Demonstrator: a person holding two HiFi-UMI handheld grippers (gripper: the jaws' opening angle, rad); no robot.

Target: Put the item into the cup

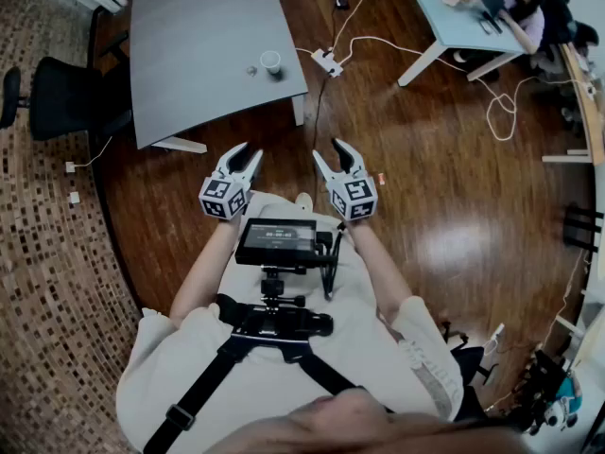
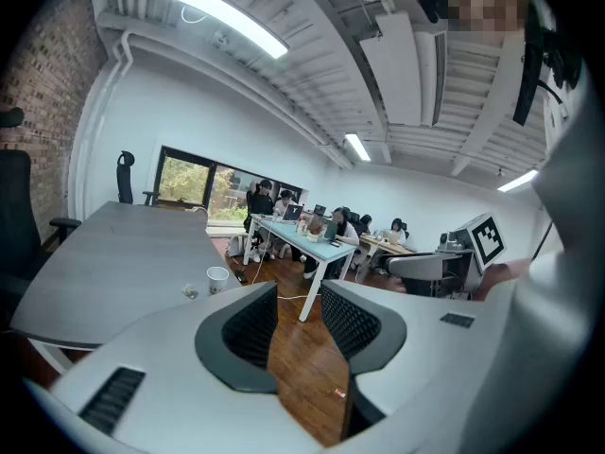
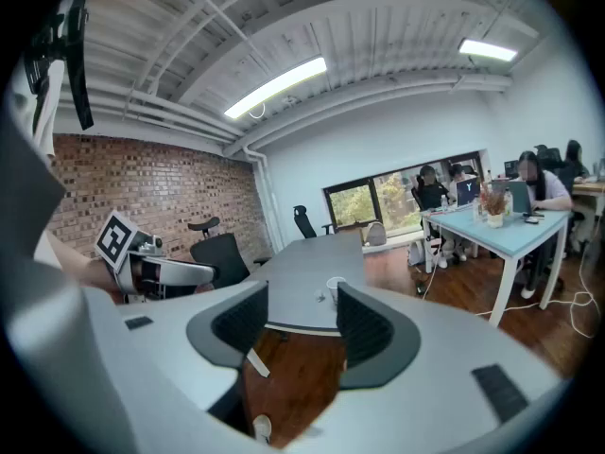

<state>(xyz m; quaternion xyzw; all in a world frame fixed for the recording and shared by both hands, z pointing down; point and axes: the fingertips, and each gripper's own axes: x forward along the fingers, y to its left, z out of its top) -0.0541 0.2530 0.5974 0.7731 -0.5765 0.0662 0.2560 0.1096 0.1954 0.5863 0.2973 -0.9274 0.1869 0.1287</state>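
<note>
Small item (image 1: 251, 69) beside the cup (image 1: 271, 61) on the grey table (image 1: 198, 45), too tiny for identification

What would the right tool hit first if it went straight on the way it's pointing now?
The way looks free at first, over wooden floor. The right tool, open, aims toward the grey table near the cup. Tilted slightly down, it may meet floor first; depth is unclear.

The cup (image 1: 271, 61) stood on the table (image 1: 189, 36) by its right edge, toward the near right corner; the item (image 1: 251, 69) lay just left of it; a chair (image 1: 57, 97) stood off the left edge; the left gripper (image 1: 247, 152) and right gripper (image 1: 330, 150) hung side by side over the floor (image 1: 435, 178), short of the near edge.
</note>
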